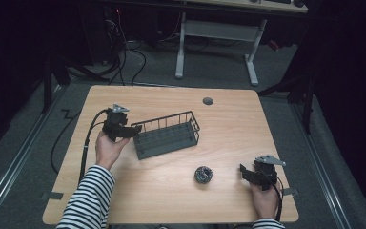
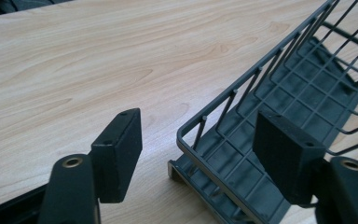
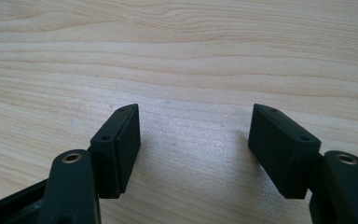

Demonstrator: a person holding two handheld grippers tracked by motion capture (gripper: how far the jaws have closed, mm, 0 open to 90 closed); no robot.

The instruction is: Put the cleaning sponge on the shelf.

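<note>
High view: two hand-held grippers at a light wooden table [image 1: 171, 191], each with its jaws spread wide. The left gripper [image 1: 134, 131], held in a hand [image 1: 108, 149] with a striped sleeve [image 1: 88, 202], sits at the near-left corner of a dark wire basket [image 1: 167, 134]. In the left gripper view its jaws straddle that corner of the basket [image 2: 270, 121]: one jaw stands outside over bare wood, the other hangs inside above the basket's grid floor, and the rim wire runs through the gap between them; whether either pad touches the wire cannot be told, and nothing is clamped. The right gripper [image 1: 244, 172] is held low near the table's front right edge, well apart from the basket, and in the right gripper view its parted jaws frame bare wood grain, holding nothing. A small dark round object [image 1: 203, 174] lies on the table between the two grippers, just to the left of the right one and on the near side of the basket. A round grommet hole [image 1: 208, 101] marks the far part of the tabletop. Beyond the table, grey floor [image 1: 219, 71], loose black cables [image 1: 124, 52] and the white legs of a second desk [image 1: 217, 43] stand in a dim room.
</note>
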